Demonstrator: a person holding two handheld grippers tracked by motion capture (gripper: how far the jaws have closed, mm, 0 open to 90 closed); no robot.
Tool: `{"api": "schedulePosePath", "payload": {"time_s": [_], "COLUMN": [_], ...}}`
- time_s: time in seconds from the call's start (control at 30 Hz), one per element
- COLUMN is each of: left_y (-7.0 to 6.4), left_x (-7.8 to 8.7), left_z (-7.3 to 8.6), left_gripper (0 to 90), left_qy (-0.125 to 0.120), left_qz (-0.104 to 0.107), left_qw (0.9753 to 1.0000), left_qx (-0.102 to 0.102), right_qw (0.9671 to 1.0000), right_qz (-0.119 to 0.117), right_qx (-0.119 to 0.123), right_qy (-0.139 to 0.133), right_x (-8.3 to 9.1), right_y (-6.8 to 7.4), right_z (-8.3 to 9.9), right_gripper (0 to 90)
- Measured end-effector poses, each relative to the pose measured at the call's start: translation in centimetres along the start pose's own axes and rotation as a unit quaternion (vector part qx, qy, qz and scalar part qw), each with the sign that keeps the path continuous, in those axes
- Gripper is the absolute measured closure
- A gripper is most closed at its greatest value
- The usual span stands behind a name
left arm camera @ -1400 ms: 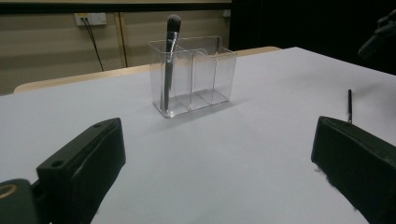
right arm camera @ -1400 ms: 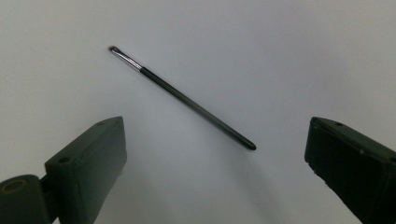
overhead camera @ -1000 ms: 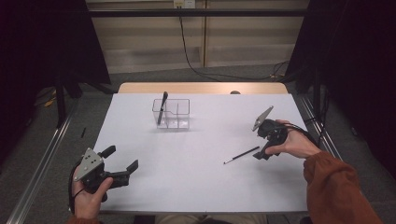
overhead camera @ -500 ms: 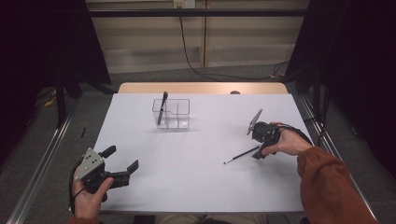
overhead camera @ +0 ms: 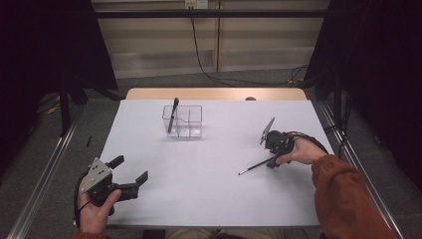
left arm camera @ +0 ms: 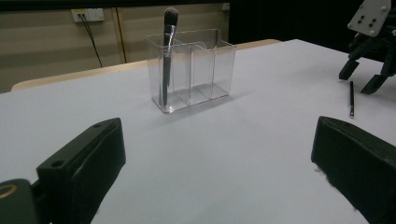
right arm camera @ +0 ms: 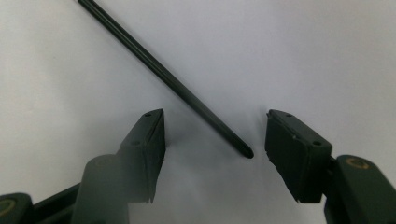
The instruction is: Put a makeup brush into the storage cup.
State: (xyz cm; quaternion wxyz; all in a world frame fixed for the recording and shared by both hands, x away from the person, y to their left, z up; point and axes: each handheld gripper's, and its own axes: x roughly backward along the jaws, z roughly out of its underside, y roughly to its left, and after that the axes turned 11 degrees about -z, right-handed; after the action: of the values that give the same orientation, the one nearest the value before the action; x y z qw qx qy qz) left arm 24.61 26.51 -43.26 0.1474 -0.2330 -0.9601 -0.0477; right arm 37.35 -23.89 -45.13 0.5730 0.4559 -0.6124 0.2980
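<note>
A thin black brush or pen [overhead camera: 256, 166] lies on the white table [overhead camera: 209, 189], right of centre. My right gripper [overhead camera: 272, 160] points down over its near end, open, with the black stick's [right arm camera: 168, 79] tip lying between the two jaws, untouched. A clear three-compartment holder [overhead camera: 182, 121] stands at the back middle with a dark makeup brush [overhead camera: 172, 114] upright in its left compartment. My left gripper [overhead camera: 130, 172] rests open near the front left corner, held by a hand, nothing between its jaws. From the left gripper view the holder [left arm camera: 191, 70] is ahead and the black stick [left arm camera: 351, 98] lies far right.
A wooden strip [overhead camera: 214, 93] runs along the table's far edge. Metal rails [overhead camera: 45, 174] flank the table on both sides. Cables [overhead camera: 204, 55] hang on the floor behind. An orange sleeve [overhead camera: 348, 199] comes in at the lower right.
My right gripper has moved left and down onto the near end of the black stick, tilting its jaws toward the table. The left gripper has stayed still.
</note>
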Motion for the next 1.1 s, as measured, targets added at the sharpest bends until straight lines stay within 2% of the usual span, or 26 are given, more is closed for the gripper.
{"api": "schedulePosePath", "payload": {"time_s": [0.07,0.17,0.23,0.27,0.4,0.57,0.67,0.7,0.77,1.1], "left_y": [0.0,0.0,0.0,0.0,0.0,0.1,0.1,0.1,0.0,0.1], "left_x": [0.0,0.0,0.0,0.0,0.0,0.0,0.0,0.0,-0.1,0.0], "left_z": [0.0,0.0,0.0,0.0,0.1,0.1,0.1,0.1,0.1,0.1], "left_gripper": [3.0,3.0,3.0,3.0,3.0,3.0,3.0,3.0,3.0,3.0], "left_qy": [0.001,0.001,0.002,0.002,0.006,0.007,0.007,0.007,0.008,0.008], "left_qz": [0.0,0.001,0.001,0.0,-0.003,-0.003,-0.003,-0.002,0.0,-0.002], "left_qw": [1.0,1.0,1.0,1.0,1.0,1.0,1.0,1.0,1.0,1.0], "left_qx": [0.001,0.0,-0.003,-0.003,-0.002,-0.003,-0.003,-0.004,-0.005,-0.003], "right_qw": [1.0,0.9998,0.9997,0.9996,0.9993,0.9991,0.9987,0.9986,0.9981,0.9974], "right_qz": [-0.003,-0.019,-0.021,-0.023,-0.025,-0.029,-0.032,-0.031,-0.032,-0.039], "right_qx": [-0.002,-0.003,-0.001,-0.009,-0.003,0.002,0.004,0.003,0.012,0.011], "right_qy": [0.001,0.005,0.008,0.01,0.029,0.031,0.038,0.042,0.052,0.06], "right_x": [0.0,0.0,0.0,0.0,-0.1,0.0,0.0,0.0,0.0,0.0], "right_y": [-0.1,-0.2,-0.3,-0.3,-0.2,-0.2,-0.2,-0.1,0.0,-0.1], "right_z": [0.0,-0.1,-0.2,-0.3,-0.7,-0.7,-0.9,-1.0,-1.3,-1.4], "right_gripper": [39.0,45.0,46.0,46.3,49.9,54.9,60.2,64.5,67.7,82.0]}}
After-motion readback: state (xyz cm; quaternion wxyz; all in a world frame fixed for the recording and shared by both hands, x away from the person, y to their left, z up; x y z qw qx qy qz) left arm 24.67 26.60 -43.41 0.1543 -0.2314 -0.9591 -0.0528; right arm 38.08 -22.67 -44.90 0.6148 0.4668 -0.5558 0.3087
